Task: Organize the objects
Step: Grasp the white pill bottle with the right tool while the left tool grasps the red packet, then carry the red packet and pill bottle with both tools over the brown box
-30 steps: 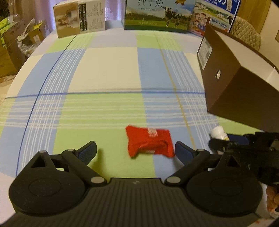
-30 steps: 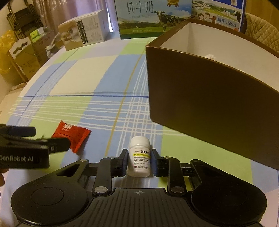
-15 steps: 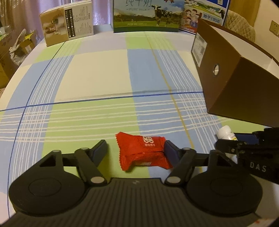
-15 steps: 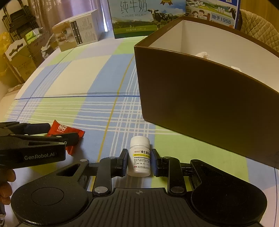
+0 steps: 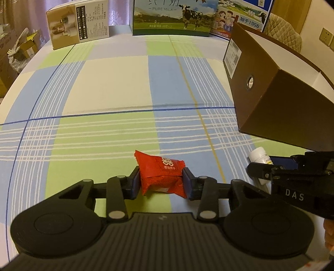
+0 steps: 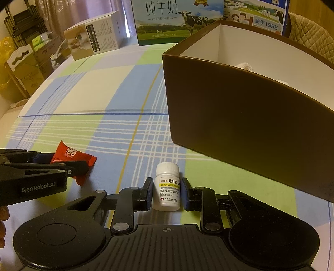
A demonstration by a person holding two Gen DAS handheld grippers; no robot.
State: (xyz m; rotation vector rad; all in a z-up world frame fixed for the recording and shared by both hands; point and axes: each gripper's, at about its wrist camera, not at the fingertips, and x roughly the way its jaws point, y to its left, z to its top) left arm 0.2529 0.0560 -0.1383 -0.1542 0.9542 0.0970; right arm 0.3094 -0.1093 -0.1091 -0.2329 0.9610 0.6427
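A red snack packet (image 5: 161,174) lies on the checked tablecloth, and my left gripper (image 5: 160,183) is shut on it, one pad against each side. The same packet (image 6: 70,155) shows at the left of the right wrist view, partly behind the left gripper's fingers. A small white pill bottle (image 6: 167,186) stands upright between the pads of my right gripper (image 6: 166,193), which is shut on it. The bottle's cap (image 5: 257,154) peeks out at the right of the left wrist view. A brown open box (image 6: 240,116) with a white inside stands just beyond the bottle.
Milk cartons (image 5: 172,17) and a tan carton (image 5: 79,25) line the table's far edge. The brown box (image 5: 271,91) holds some pale items, barely seen over its rim. Cardboard boxes and shelving stand off the table at the left. A padded chair back (image 6: 311,35) is behind the box.
My left gripper moved forward around the red packet and shut on it. The right gripper stayed shut on the bottle; the brown box appears slightly farther left in its view.
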